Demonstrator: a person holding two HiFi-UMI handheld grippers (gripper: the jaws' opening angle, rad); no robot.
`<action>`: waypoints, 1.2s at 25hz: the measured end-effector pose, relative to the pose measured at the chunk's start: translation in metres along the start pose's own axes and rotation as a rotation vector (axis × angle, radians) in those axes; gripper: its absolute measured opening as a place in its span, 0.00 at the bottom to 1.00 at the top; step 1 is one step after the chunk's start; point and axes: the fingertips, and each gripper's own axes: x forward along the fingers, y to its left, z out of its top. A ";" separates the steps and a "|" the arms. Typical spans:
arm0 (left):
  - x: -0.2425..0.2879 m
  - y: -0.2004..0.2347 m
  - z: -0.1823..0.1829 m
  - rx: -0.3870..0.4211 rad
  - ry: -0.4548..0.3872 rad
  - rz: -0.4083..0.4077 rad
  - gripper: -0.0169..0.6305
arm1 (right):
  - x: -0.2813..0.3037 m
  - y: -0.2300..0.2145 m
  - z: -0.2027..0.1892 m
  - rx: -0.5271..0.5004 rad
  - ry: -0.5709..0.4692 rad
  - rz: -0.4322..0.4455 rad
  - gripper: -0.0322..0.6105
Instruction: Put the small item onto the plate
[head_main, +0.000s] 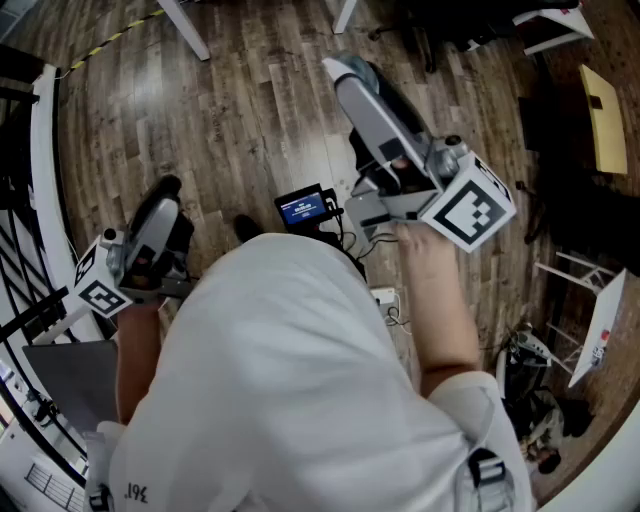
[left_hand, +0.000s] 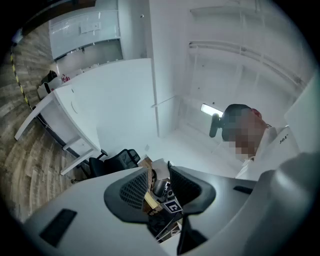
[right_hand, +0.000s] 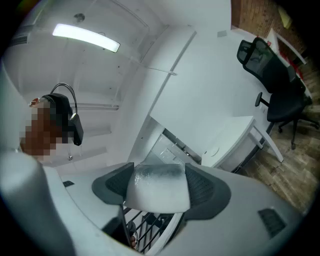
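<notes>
Dropping the small frosted-white soft block (right_hand: 157, 186) is the main risk from here. The right gripper (head_main: 345, 72) points out toward 1 o'clock in the head view, over bare brown wood-plank floor (head_main: 230, 110), and no plate shows in any view. If the clamp slackened during the carry, the block would land on the floor, not on a dish. Its rounded, glossy faces look slippery, so I judge that a quick swing could work it out from between the pads. A second hazard is the small black screen device with a blue display (head_main: 303, 208) and its cables, lying on the floor at 12 o'clock from the person's white-shirted torso (head_main: 290, 380). A step toward the plate could snag them.

The right gripper's jaws are closed on the block, which fills the gap between the dark mesh pads. The left gripper (head_main: 165, 195) sits low at 9 o'clock, its jaws only a narrow slit apart. Nothing is between them; distant clutter shows through the gap. Both arms are bent at the elbow, with the right hand (head_main: 420, 245) further forward than the left.
</notes>
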 end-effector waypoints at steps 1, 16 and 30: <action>0.000 0.000 0.000 -0.001 0.000 -0.001 0.24 | 0.000 -0.001 -0.001 0.000 0.000 -0.003 0.54; -0.001 0.002 -0.003 -0.013 0.009 -0.010 0.24 | 0.004 -0.001 -0.015 0.040 0.015 -0.004 0.54; -0.003 0.006 -0.011 -0.042 0.013 0.005 0.24 | -0.003 -0.002 -0.026 0.062 0.030 -0.003 0.54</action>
